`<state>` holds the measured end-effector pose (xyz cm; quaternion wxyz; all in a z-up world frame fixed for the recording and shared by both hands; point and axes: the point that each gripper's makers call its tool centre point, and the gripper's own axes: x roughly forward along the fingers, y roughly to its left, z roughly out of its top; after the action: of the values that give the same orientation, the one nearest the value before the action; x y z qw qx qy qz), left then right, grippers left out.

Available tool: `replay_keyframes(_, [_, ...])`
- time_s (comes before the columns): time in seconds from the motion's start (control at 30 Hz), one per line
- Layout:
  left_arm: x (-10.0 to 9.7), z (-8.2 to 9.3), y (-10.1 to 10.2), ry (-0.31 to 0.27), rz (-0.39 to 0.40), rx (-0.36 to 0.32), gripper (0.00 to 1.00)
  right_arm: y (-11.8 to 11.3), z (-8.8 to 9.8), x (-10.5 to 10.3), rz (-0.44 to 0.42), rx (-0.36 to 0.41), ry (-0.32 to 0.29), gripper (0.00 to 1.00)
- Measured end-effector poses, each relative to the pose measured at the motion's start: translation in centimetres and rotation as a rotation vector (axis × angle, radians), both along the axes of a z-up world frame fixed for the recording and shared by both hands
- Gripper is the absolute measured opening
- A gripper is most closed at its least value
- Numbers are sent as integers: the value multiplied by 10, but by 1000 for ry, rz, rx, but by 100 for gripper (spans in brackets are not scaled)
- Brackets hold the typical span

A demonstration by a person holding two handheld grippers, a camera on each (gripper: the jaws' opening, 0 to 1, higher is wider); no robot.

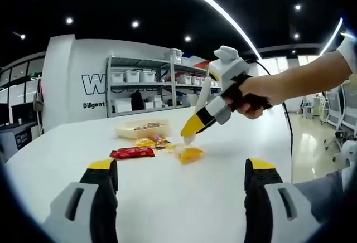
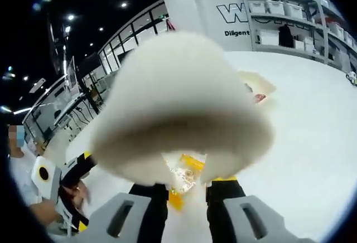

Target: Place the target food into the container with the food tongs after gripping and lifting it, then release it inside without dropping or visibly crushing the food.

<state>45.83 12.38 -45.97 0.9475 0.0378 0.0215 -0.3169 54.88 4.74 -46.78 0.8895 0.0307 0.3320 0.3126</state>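
Observation:
On the white table (image 1: 223, 187) lie a yellow snack packet (image 1: 189, 154), a red packet (image 1: 132, 152) and a small mixed-colour packet (image 1: 154, 141). Behind them stands a shallow beige container (image 1: 142, 128) with snacks in it. A person's hand holds my right gripper (image 1: 193, 126), shut on white food tongs (image 1: 189, 137) whose tip hangs just above the yellow packet. In the right gripper view the blurred tongs (image 2: 184, 109) loom large above my right gripper (image 2: 187, 195), with the yellow packet (image 2: 192, 162) below and the container (image 2: 257, 84) beyond. My left gripper (image 1: 181, 166) stands open, holding nothing.
Metal shelving (image 1: 156, 87) with white bins stands behind the table against a white wall. The table's right edge (image 1: 290, 142) drops to a glossy floor. A person's sleeve and trouser leg (image 1: 318, 190) show at the right. Another person stands at the left (image 2: 33, 198).

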Motion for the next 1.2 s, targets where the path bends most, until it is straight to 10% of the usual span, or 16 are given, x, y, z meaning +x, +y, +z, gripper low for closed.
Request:
replay_keyframes(0.6, [0, 0, 0, -3, -7, 4, 90, -21, -4, 2, 30, -104, -41, 20])
replay_keyframes(1.07, [0, -2, 0, 4, -1, 18, 89, 13, 2, -8, 294, -154, -96, 21])
replay_keyframes(1.2, [0, -1, 0, 5, 0, 12, 89, 8, -5, -5, 269, -116, -21, 22])
